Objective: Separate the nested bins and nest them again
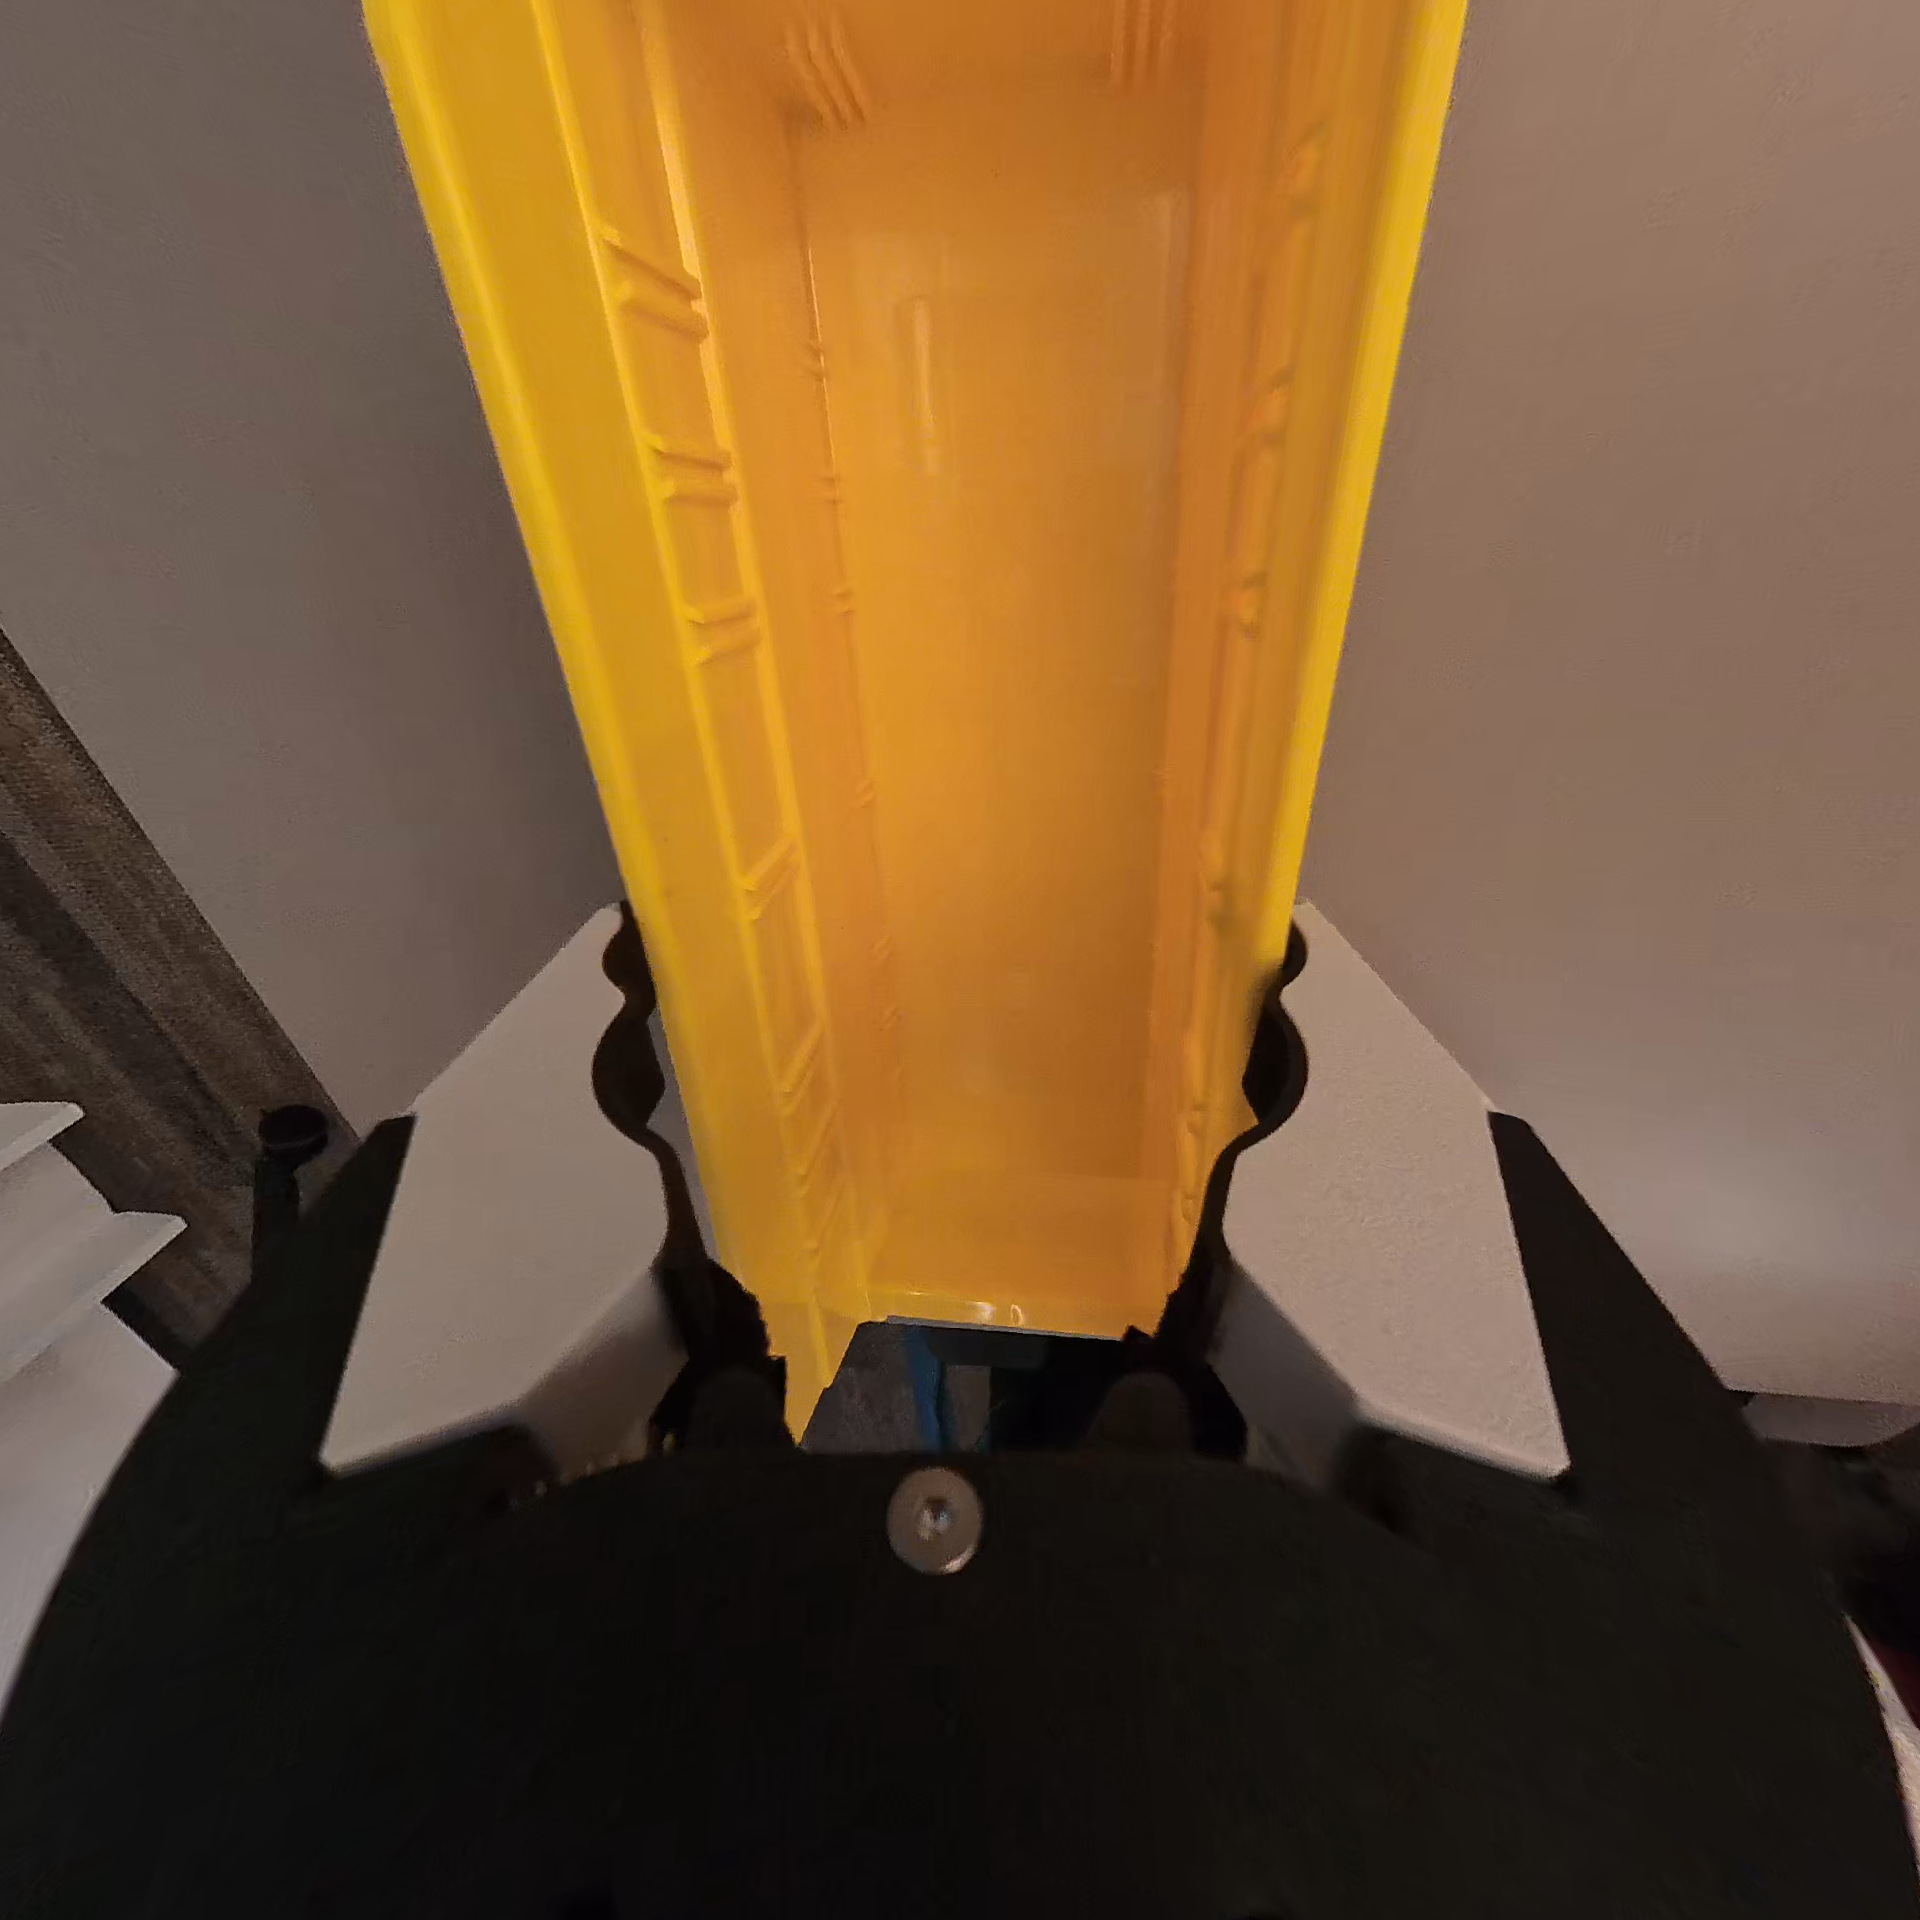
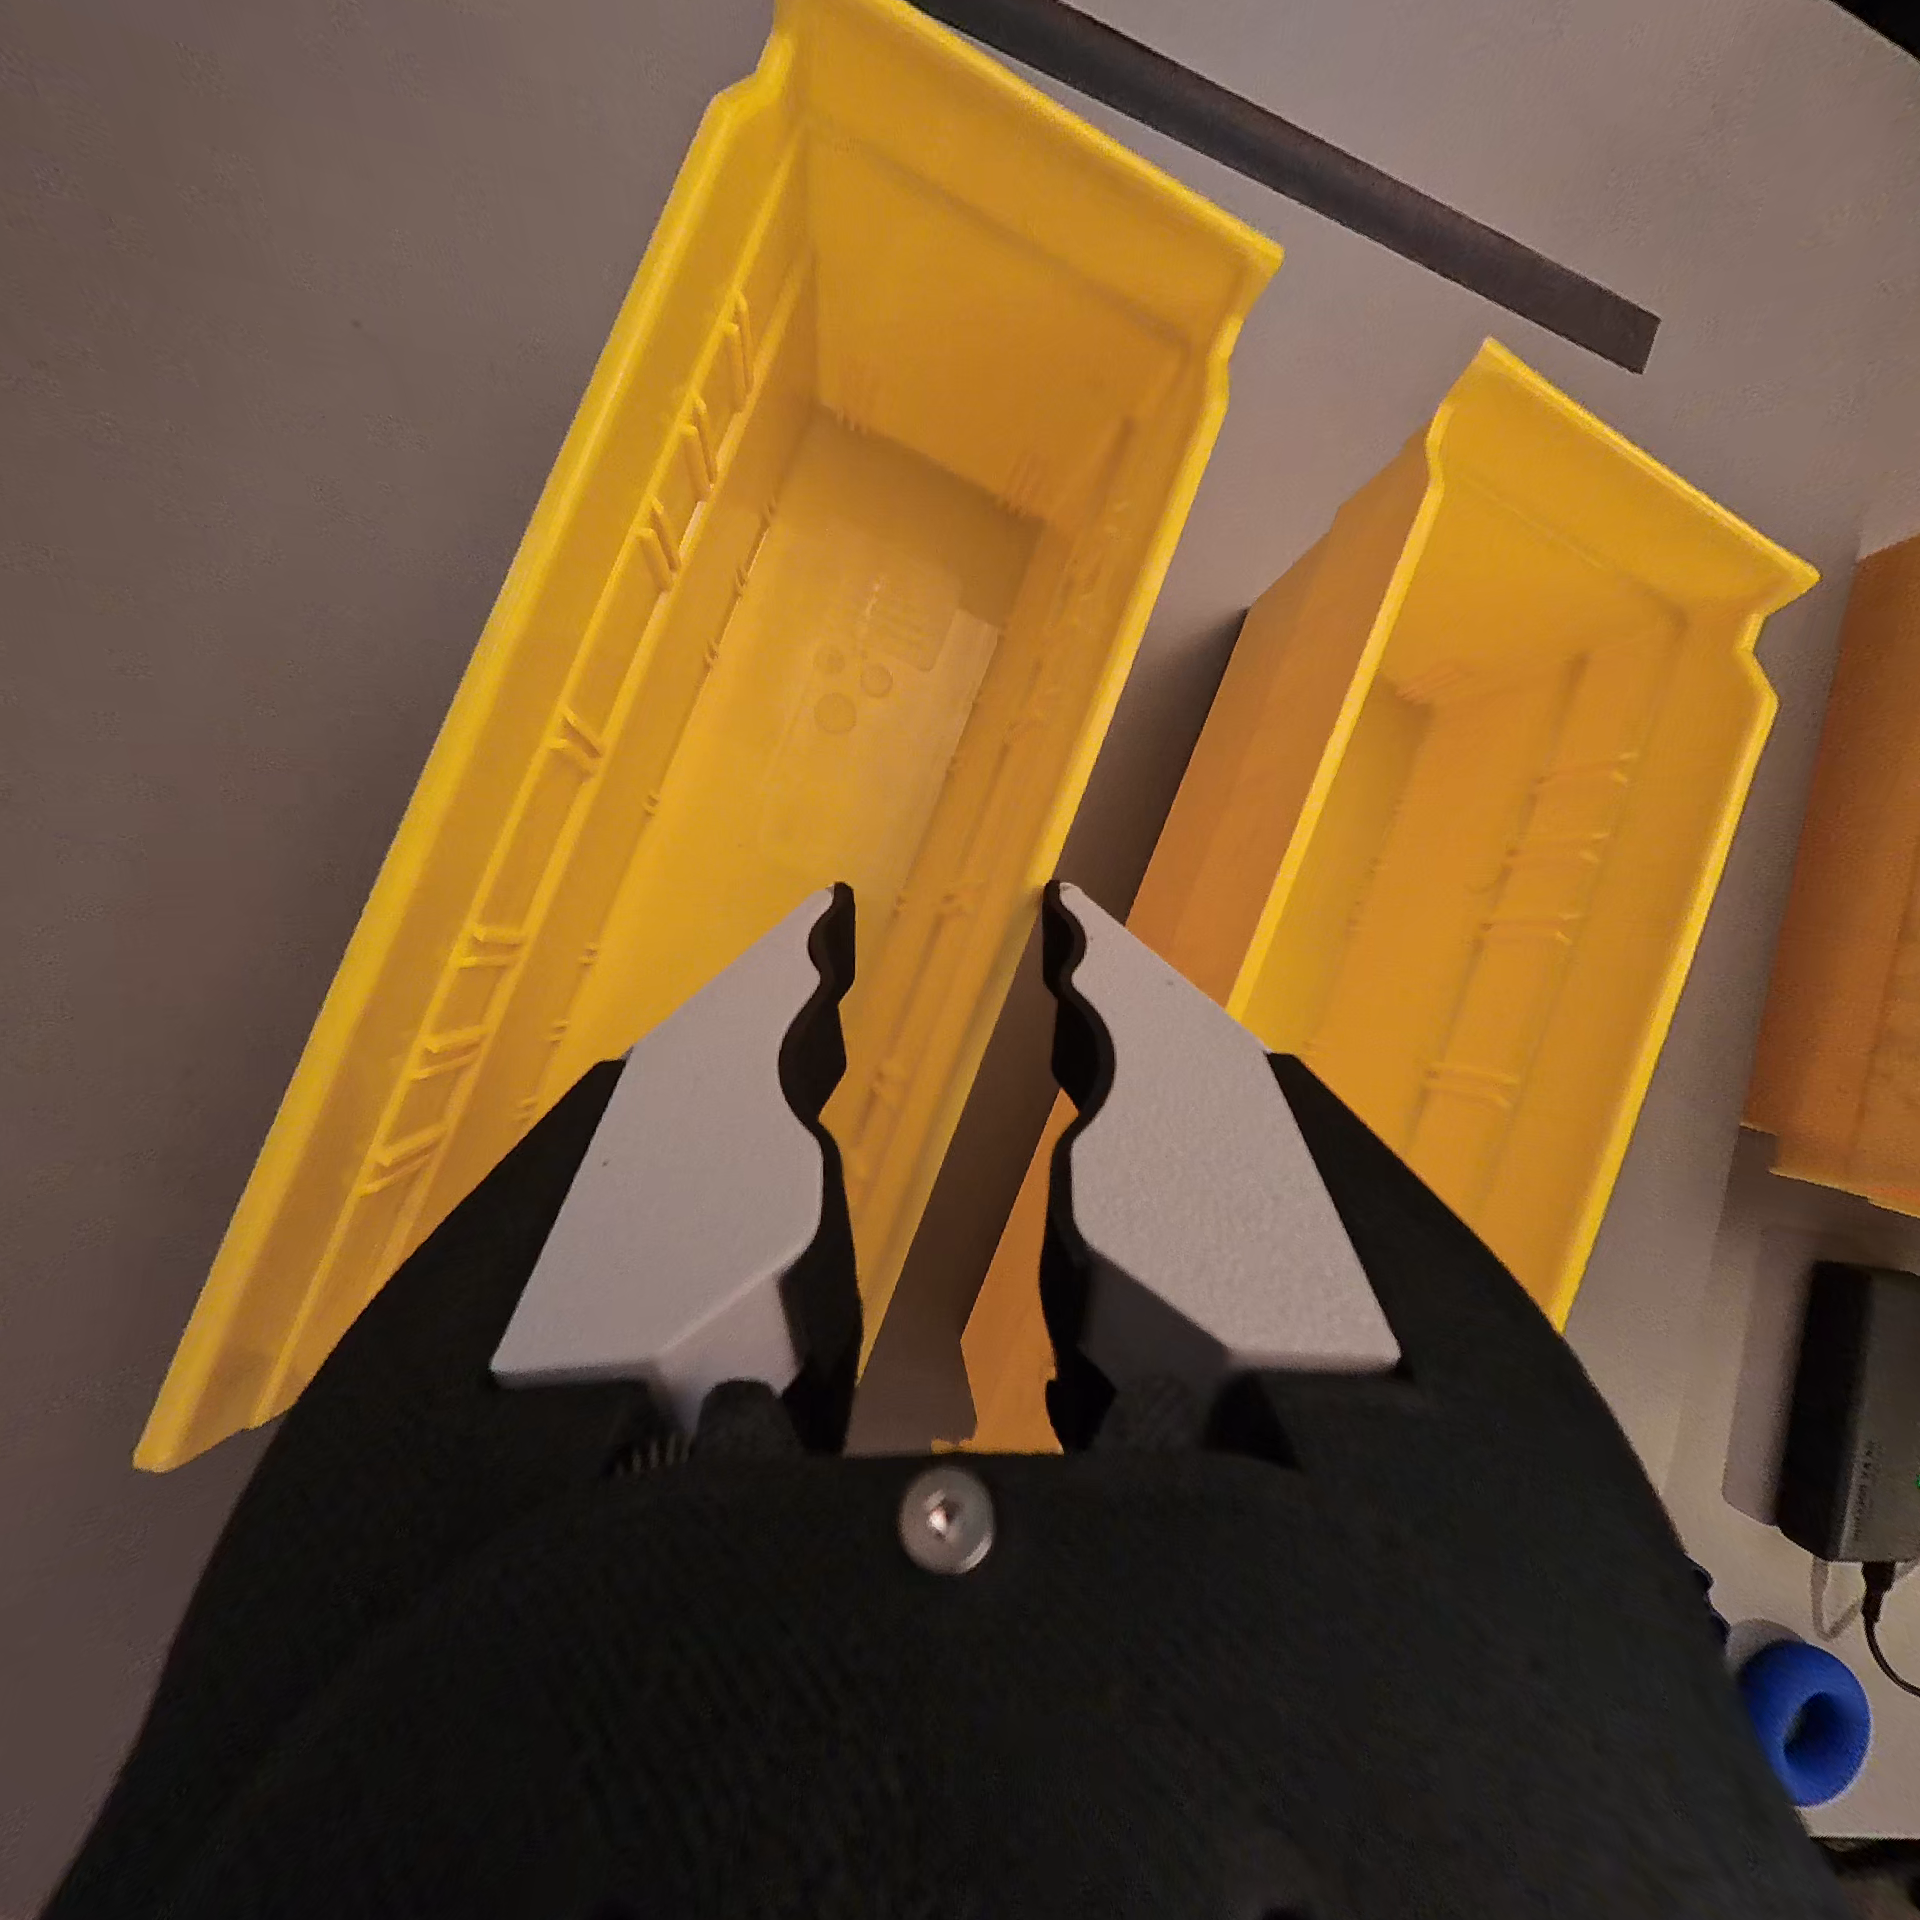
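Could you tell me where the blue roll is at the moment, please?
The blue roll sits at the lower right edge of the right wrist view, just below a dark power adapter.

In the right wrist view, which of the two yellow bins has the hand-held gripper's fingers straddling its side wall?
The left bin: its right wall runs between the fingers. The right bin lies clear, beside it.

Workshop-like bench: grey tabletop (image 2: 260, 416), yellow storage bins (image 2: 831, 623), power adapter (image 2: 1860, 1423).
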### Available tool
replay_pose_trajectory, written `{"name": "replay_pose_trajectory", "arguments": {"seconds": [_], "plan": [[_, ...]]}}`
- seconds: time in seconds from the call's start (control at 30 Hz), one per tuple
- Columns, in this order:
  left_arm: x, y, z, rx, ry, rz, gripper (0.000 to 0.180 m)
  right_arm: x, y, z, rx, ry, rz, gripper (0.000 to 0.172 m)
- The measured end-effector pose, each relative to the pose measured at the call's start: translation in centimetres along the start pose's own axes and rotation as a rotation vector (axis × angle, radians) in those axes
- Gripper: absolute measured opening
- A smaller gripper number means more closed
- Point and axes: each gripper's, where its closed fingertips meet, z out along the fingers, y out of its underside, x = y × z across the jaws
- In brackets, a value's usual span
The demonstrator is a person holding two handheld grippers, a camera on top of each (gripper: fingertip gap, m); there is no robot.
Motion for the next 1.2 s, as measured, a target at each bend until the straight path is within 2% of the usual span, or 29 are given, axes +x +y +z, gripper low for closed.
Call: {"name": "replay_pose_trajectory", "arguments": {"seconds": [0.23,0.77,1.03,1.2], "plan": [[-0.4,-0.3,-0.6,0.015,0.008,-0.011,0.109,0.0,0.0,0.0,0.003,-0.004,0.000,0.036],[-1.3,0.2,-3.8,0.026,-0.001,-0.016,0.107,0.0,0.0,0.0,-0.002,-0.007,0.004,0.036],[-1.5,0.1,-9.1,0.090,-0.119,0.027,0.108,0.1,0.1,0.0,-0.012,-0.005,0.005,0.036],[2.0,0.0,-13.5,0.133,-0.130,0.073,0.109,0.1,0.1,0.1,-0.021,-0.001,0.005,0.036]]}}
